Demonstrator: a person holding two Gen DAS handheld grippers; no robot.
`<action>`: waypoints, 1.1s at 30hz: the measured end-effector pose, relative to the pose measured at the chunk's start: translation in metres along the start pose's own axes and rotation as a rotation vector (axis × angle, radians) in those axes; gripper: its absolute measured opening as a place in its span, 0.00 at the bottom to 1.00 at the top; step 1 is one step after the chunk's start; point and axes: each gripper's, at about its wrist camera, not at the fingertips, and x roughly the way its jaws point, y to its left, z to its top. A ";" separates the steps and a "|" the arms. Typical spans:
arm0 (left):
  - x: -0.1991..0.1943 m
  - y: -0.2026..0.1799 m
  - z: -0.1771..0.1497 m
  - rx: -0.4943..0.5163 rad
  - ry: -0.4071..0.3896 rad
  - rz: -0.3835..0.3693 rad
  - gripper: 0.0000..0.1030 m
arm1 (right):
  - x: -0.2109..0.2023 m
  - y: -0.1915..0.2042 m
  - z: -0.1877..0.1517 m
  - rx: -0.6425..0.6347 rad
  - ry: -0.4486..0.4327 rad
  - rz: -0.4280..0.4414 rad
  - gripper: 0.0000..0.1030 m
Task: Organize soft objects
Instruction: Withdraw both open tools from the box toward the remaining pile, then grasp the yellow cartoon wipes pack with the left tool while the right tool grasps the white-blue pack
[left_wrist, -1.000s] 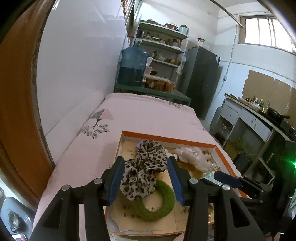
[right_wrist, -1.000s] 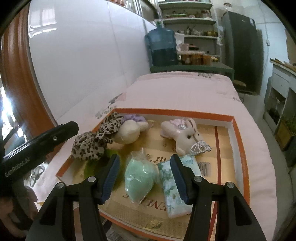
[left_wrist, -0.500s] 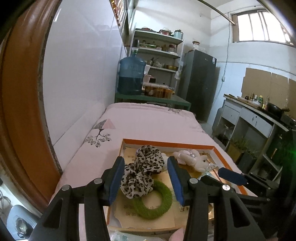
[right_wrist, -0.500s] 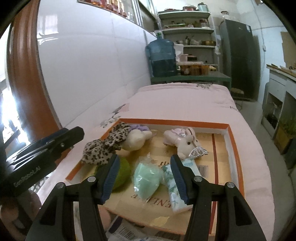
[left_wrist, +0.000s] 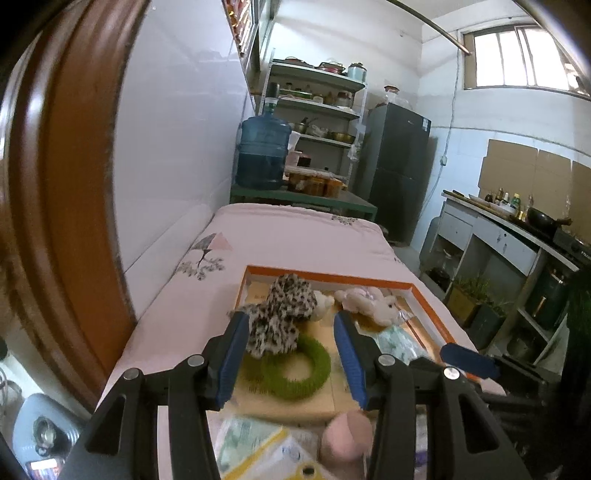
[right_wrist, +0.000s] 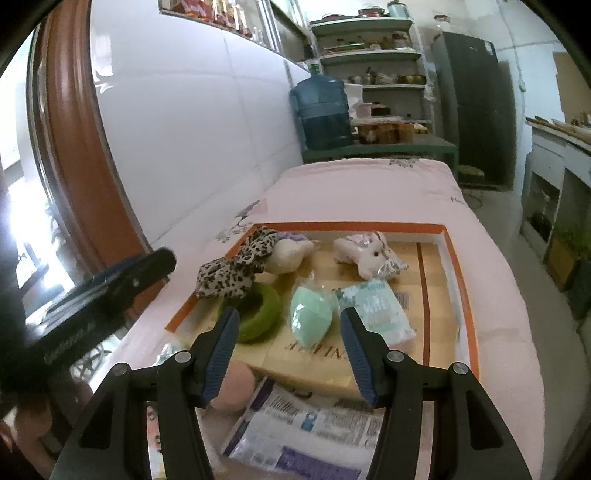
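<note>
A shallow cardboard tray (right_wrist: 460, 280) with an orange rim lies on a pink bedspread (right_wrist: 369, 192), and the soft things sit inside it. At the tray's far left corner a leopard-print scrunchie (right_wrist: 236, 264) lies partly over a green fuzzy ring (right_wrist: 258, 314), which sits nearer the tray's front edge. Just behind the scrunchie, touching it, is a cream plush toy (right_wrist: 290, 253) with a bit of purple on top. Toward the middle of the tray's back wall a pale pink plush rabbit (right_wrist: 364, 253) lies on its side with a small silvery piece against its front. In the middle of the tray a mint-green pouch (right_wrist: 310, 317) in clear wrap lies just beside a white packet of tissues (right_wrist: 380, 310). Outside the tray, against its front edge, are a pink round puff (right_wrist: 234, 386) and some printed plastic packets (right_wrist: 310, 424). The right gripper (right_wrist: 288, 328) hovers in front of the tray's near edge with its jaws apart and nothing between them. The left gripper (left_wrist: 291, 334) hangs in front of the tray's left half, jaws likewise spread and empty, with the scrunchie and ring seen through the gap but not touched.
</note>
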 end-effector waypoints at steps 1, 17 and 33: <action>-0.005 0.000 -0.004 -0.002 0.004 0.001 0.46 | -0.002 0.001 -0.002 0.005 0.000 0.001 0.57; -0.056 -0.003 -0.022 0.014 0.008 -0.018 0.46 | -0.044 0.029 -0.026 0.004 0.000 -0.007 0.57; -0.095 0.005 -0.041 0.014 0.015 -0.016 0.46 | -0.080 0.043 -0.047 0.015 -0.020 -0.019 0.57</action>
